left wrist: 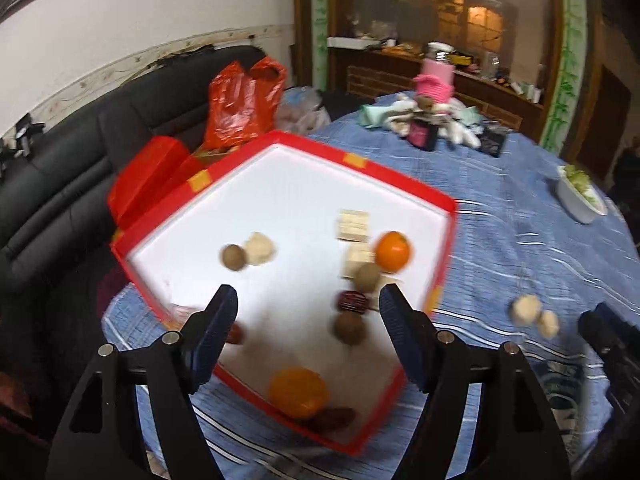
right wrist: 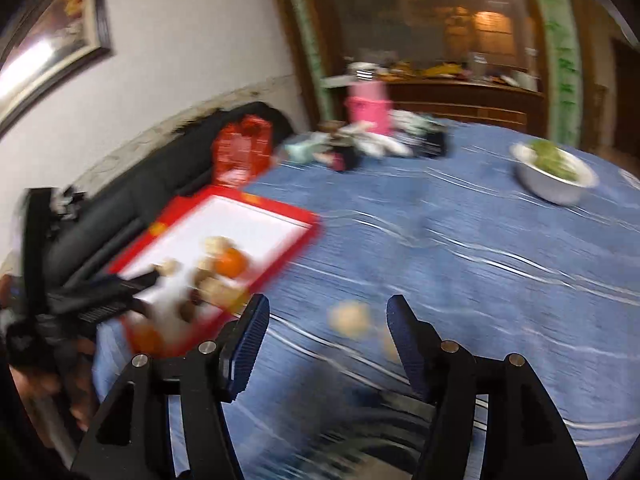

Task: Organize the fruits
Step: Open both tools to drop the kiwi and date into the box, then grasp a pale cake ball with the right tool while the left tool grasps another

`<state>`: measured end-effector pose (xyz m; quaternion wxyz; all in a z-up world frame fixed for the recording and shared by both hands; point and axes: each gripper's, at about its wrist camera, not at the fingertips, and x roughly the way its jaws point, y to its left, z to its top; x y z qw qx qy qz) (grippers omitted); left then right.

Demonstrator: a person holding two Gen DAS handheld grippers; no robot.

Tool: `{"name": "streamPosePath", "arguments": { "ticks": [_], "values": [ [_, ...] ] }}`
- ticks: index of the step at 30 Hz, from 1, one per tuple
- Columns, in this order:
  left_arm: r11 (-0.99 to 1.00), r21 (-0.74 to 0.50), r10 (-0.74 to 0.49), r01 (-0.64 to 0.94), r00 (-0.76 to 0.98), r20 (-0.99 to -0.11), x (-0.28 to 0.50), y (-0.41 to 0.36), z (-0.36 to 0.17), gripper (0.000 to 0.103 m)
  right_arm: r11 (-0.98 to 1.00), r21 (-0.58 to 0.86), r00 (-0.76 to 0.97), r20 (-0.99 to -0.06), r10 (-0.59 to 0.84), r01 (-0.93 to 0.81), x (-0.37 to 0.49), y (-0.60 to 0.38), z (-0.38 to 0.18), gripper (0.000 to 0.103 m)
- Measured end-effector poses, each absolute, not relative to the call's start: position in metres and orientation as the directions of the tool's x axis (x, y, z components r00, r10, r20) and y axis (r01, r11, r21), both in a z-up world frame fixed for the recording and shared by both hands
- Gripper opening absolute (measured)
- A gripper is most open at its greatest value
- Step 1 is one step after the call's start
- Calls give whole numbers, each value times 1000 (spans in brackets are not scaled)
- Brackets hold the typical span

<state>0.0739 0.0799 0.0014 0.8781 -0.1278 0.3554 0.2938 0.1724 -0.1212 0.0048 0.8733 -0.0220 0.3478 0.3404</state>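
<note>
Fruit lies gathered inside the red tray (left wrist: 400, 178), so I hold both tools, left tool (left wrist: 308, 320) and right tool (right wrist: 326, 334), spread apart and empty, the right over pale pieces (right wrist: 350, 320) beside it.

Blurred pale lumps (right wrist: 350, 319), tray's (right wrist: 280, 212) contents smeared

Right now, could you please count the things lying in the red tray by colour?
Orange fruits: 2
Brown round fruits: 3
Dark red fruits: 3, one half hidden
Pale round lump: 1
Beige blocks: 2
Total: 11
</note>
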Motion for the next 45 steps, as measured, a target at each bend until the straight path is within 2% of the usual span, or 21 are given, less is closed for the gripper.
{"name": "streamPosePath", "arguments": {
  "ticks": [5,10,14,25,31,45],
  "values": [
    [853,-61,353,-519,659,-664,77,49,12,74,824,195,535,-677,506,-533,188,-160,-14,63],
    [919,-36,282,-393,717,-638,79,13,13,77,814,176,528,-682,507,-554,187,-156,-17,63],
    [930,-17,271,-368,714,-646,79,2,7,77,792,151,505,-697,509,-591,192,-136,-21,62],
    [937,-46,233,-347,717,-657,85,-4,3,77,792,82,449,-786,425,-605,213,-102,-50,28],
    [945,-60,200,-320,716,-669,103,-11,0,77,807,101,467,-771,433,-582,210,-120,-46,26],
    [958,-61,130,-280,615,-778,187,-45,-44,77,850,207,574,-658,487,-484,210,-203,-20,26]
  ]
}}
